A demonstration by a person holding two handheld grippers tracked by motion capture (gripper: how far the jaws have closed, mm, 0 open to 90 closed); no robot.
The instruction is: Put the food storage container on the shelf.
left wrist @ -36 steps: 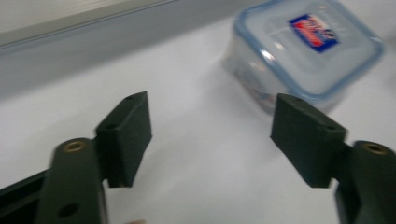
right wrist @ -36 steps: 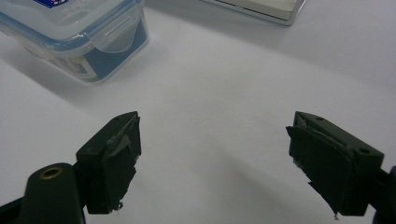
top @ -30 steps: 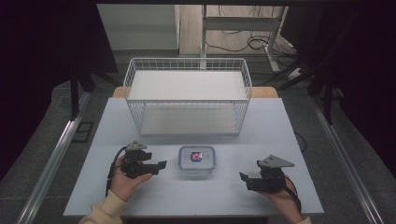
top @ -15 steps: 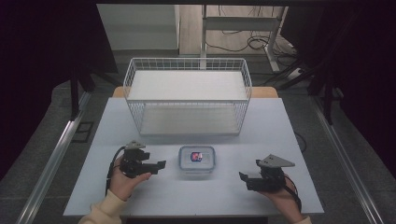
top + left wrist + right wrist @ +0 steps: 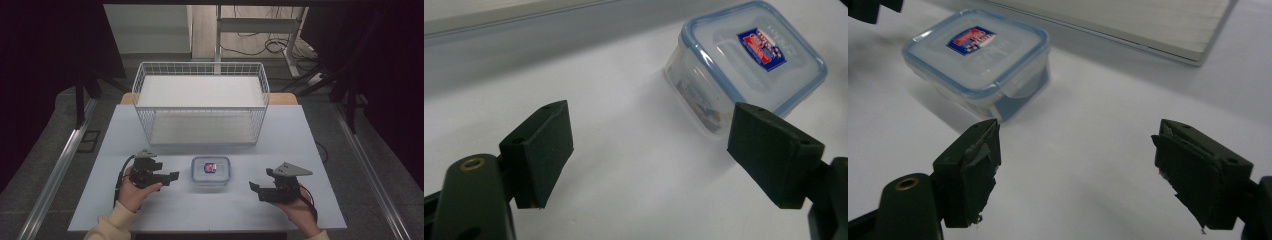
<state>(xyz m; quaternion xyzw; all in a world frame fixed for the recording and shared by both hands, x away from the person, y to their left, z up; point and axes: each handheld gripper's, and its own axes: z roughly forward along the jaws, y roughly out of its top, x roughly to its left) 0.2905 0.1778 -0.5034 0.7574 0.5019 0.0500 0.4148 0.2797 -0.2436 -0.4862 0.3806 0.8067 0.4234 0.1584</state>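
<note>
- Little has shifted on the table point(image 5: 150, 210) since the earlier high views; both hands sit where they were, and the change is in the jaws: those of the left gripper point(image 5: 170, 176) have just been opening, with nothing between them, while those of the right gripper point(image 5: 256, 188) have just been closing a little, also on nothing
- Left gripper now: jaws spread wide and empty, pointed toward the lidded plastic box point(image 5: 211, 170), which lies just beyond its tips in the left gripper view point(image 5: 749, 65); no contact yet
- Right gripper now: jaws apart and empty too; the box sits ahead and to one side of them in the right gripper view point(image 5: 980, 60), near but clearly untouched
- Box: flat on the table between the two grippers, lid seated with a blue seal and a small red and blue label on top; it rests in front of the white wire basket point(image 5: 200, 102), apart from it
- Progress, as I judge it: the work on the box has barely begun; both grippers are lined up on either side; approaching, gripping and whatever follows with the lid or the basket all remain to be done
</note>
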